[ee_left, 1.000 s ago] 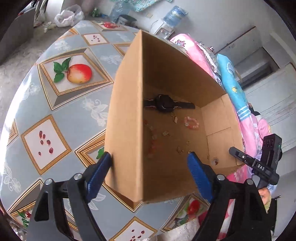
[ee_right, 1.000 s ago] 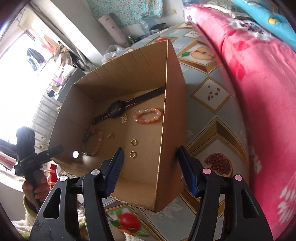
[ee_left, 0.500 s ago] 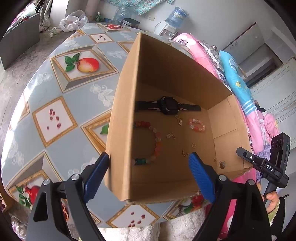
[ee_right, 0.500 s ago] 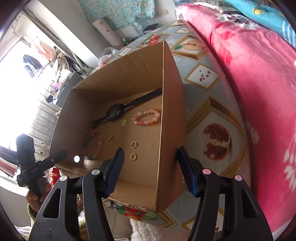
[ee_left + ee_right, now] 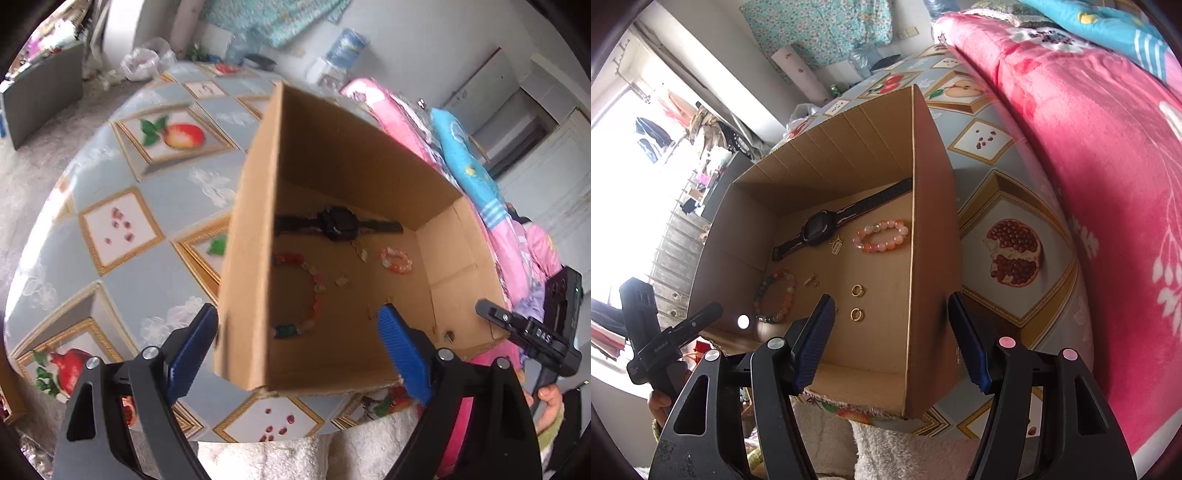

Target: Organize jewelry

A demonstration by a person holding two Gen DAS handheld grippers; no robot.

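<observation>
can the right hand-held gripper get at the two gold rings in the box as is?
Probably not straight away. The right hand-held gripper straddles the box wall, one finger inside, one outside. The rings lie exposed on the floor just ahead, so it would likely need to lift clear first.

A pink blanket [image 5: 1089, 177] lies beside the fruit-patterned tablecloth [image 5: 993, 155].

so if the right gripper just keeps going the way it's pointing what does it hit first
Most likely the right side wall of the cardboard box: the right gripper straddles that wall with open jaws, so the top edge would run between the fingers first, though depth is unclear.
</observation>
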